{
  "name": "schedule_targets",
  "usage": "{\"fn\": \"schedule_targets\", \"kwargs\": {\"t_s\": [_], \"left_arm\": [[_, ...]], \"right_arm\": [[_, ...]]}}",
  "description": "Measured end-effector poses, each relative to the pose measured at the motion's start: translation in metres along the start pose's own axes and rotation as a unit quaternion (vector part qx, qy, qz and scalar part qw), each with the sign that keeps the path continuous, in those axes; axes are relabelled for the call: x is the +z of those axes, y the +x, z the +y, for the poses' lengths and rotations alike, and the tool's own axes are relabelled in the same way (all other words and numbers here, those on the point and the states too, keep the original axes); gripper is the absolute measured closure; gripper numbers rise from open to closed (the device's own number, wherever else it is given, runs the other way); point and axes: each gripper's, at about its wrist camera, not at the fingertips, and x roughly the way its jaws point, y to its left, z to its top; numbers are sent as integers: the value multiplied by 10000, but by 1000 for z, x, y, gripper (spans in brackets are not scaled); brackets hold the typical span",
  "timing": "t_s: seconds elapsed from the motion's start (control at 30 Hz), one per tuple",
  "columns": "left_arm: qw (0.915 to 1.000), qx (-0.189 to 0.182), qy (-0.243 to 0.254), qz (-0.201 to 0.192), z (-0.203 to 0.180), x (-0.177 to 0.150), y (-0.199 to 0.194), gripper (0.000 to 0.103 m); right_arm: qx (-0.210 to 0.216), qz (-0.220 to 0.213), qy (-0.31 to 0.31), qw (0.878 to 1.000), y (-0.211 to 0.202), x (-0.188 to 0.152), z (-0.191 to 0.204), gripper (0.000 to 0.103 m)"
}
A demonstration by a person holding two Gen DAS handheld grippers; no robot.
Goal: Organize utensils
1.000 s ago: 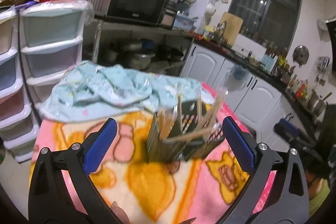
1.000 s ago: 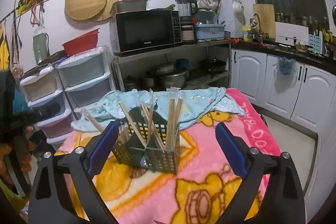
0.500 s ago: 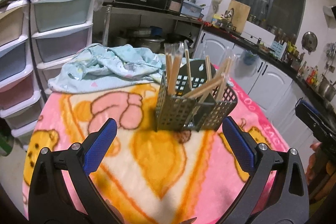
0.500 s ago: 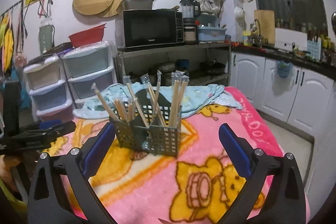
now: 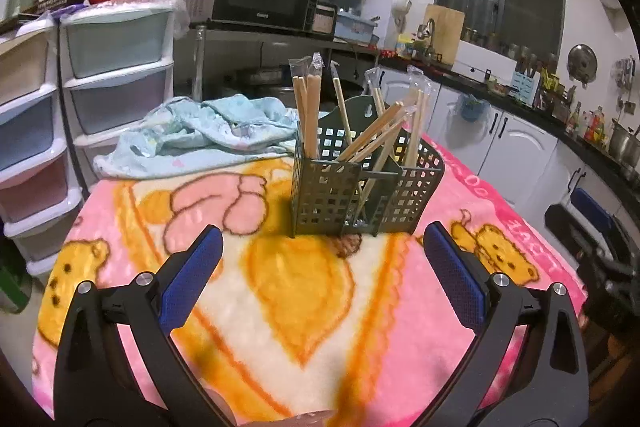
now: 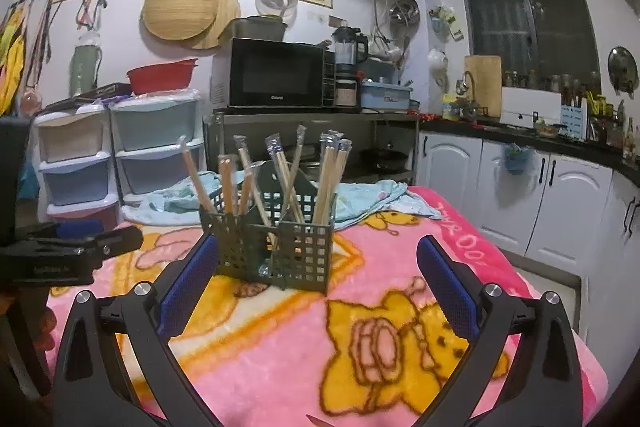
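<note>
Compared with a second ago, both cameras sit lower and a little farther back from the caddy (image 5: 362, 183), which now stands whole and sharp in the middle of each frame, where earlier the left wrist view had it blurred and crowded between the pads. The caddy itself has not shifted on the pink blanket (image 5: 304, 291), and the wrapped chopsticks (image 5: 308, 115) stand or lean in its compartments as before. The left gripper (image 5: 324, 279) has its blue pads spread wide with nothing between them, and the right gripper (image 6: 318, 283) is likewise wide apart and empty. My reading is that nothing is loose on the blanket, so the sorting looks finished or close to it and the hands are pulling away. The left wrist view shows the caddy's tall back panel with its hanging slots and several chopsticks leaning crosswise toward the right compartment; it also catches the right gripper as a dark shape at the right edge. The right wrist view shows the opposite corner of the caddy: the sticks split into a left cluster and a straighter right cluster, and the left gripper at the left edge, well apart from the caddy. The crumpled blue cloth (image 6: 368, 197) lies behind the caddy in both, near the blanket's far edge.
</note>
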Motion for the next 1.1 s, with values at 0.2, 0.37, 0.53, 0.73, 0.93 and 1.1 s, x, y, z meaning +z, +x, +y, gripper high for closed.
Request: {"fn": "schedule_targets", "kwargs": {"t_s": [0.2,0.37,0.53,0.73,0.93,1.1], "left_arm": [[9999,20,-36,-109,0,-1,-2,11],[9999,33,-41,-121,-1,-1,-3,11],[9999,32,-55,-135,-1,0,-4,11],[9998,60,-38,-170,-3,0,-6,11],[9998,60,-57,-184,-2,3,-7,11],[9998,67,-52,-195,-2,2,-7,11]], "right_arm": [[108,-166,-95,9998,-4,-2,7,7],[87,-150,-62,9998,-3,-2,6,7],[79,-138,-51,9999,-3,-3,5,7],[57,-137,-6,9999,-3,-5,5,7],[75,-178,-20,9998,-4,-5,5,7],[63,-181,-22,9998,-4,-5,5,7]]}}
